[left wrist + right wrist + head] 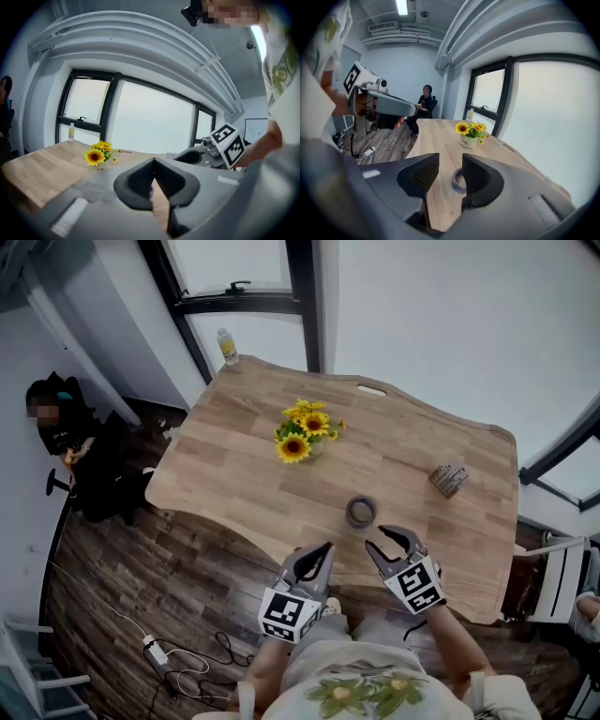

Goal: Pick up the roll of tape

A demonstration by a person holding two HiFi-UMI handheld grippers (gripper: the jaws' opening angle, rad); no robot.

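The black jaws of the right gripper [450,165] stand apart with nothing between them. The grey-blue roll of tape [457,180] lies flat, hole upward, on the pale wooden table [440,140], just ahead of and below them. The right-hand jaw hides part of it. The left gripper [153,163], jaws together, sits farther off, and its own jaws almost wholly block the roll.

The surface [244,456] was pale, matt wood with visible grain. The floor [112,568] was darker wood planking. The roll of tape [361,512] looked smooth and faintly glossy. The left gripper [323,551] and right gripper [384,538] were matt grey plastic, with ribbed dark pads [425,176].
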